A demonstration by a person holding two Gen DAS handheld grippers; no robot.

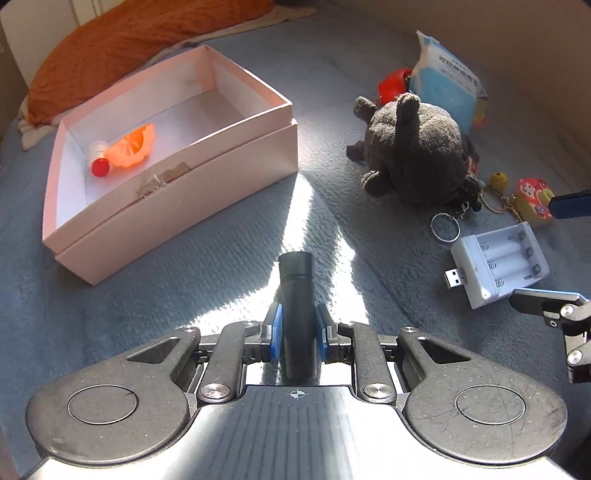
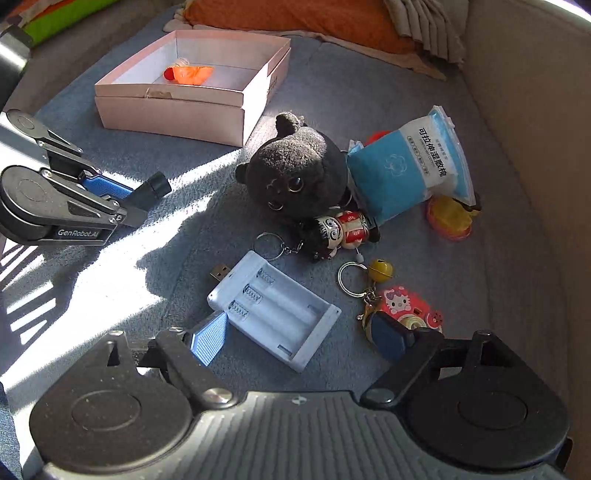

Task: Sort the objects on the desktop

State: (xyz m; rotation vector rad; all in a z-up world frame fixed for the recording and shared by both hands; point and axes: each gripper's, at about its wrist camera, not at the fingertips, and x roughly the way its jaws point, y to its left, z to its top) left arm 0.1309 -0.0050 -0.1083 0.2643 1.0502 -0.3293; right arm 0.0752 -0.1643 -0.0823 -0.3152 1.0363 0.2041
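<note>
Left wrist view: a black cylinder (image 1: 296, 291) sits clamped between the left gripper (image 1: 297, 330) pads, lifted clear for the pink box (image 1: 177, 192) – while the right gripper (image 2: 303, 338), jaws apart, straddles the white 3-slot battery holder (image 2: 275, 308).

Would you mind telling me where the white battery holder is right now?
The battery holder lies on the grey blanket just ahead of the right tool, between its open fingers, below the black plush in the right wrist view.

blue-grey blanket (image 2: 424, 66) lying beneath everything | orange cushion (image 1: 122, 48) resting on blanket's far edge | beige cloth (image 2: 424, 29) lying beside cushion | green fabric (image 2: 62, 16) showing beyond blanket's far-left corner
</note>
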